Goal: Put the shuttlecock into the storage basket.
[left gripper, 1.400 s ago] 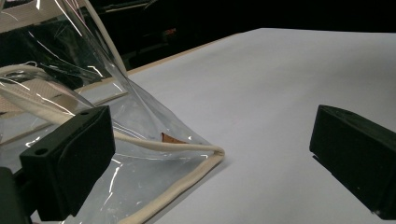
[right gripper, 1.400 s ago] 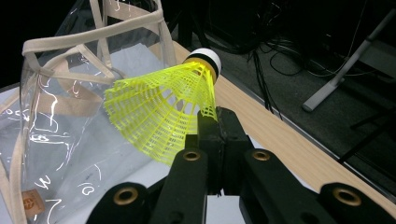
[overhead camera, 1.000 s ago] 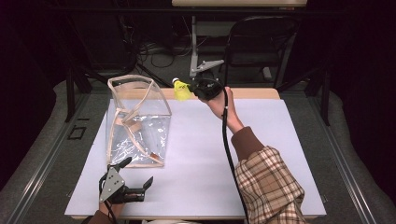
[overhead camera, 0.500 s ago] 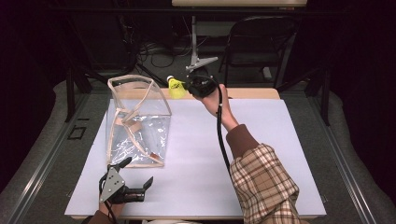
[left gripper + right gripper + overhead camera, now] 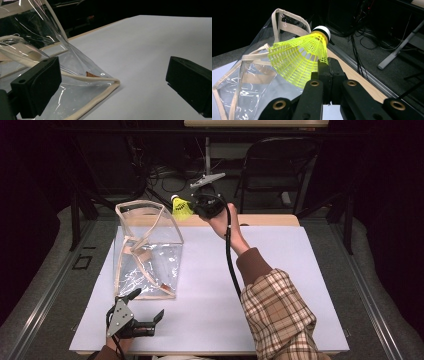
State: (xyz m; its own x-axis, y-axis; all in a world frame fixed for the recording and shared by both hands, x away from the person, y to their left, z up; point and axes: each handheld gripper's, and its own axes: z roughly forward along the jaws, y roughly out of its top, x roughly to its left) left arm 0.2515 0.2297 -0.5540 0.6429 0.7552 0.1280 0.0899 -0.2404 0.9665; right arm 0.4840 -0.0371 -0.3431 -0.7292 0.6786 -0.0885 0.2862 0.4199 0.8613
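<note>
Jaws of your right gripper (image 5: 328, 72) are pressed together on the rim of the yellow shuttlecock (image 5: 299, 58), pinching its mesh skirt; the white cork tip points up and away from the jaws in the right gripper view. In the high view, that gripper (image 5: 196, 209) is held up at the far edge of the desk (image 5: 280, 270), with the shuttlecock (image 5: 181, 206) just right of the top opening of the clear bag (image 5: 145, 250) and level with its far rim. The shuttlecock is outside the bag, close beside it.

The bag stands upright on the left part of the desk, its cream trim outlining the open mouth and its straps hanging down inside.

Your left gripper (image 5: 148, 321) sits low at the near left of the desk, its jaws spread wide and holding nothing. In the left gripper view, the near bottom corner of the bag (image 5: 110, 82) lies on the desk between those jaws, closer to the left one, and I can't tell whether that jaw touches the plastic. Your plaid sleeve (image 5: 277, 315) crosses the right half of the desk.
</note>
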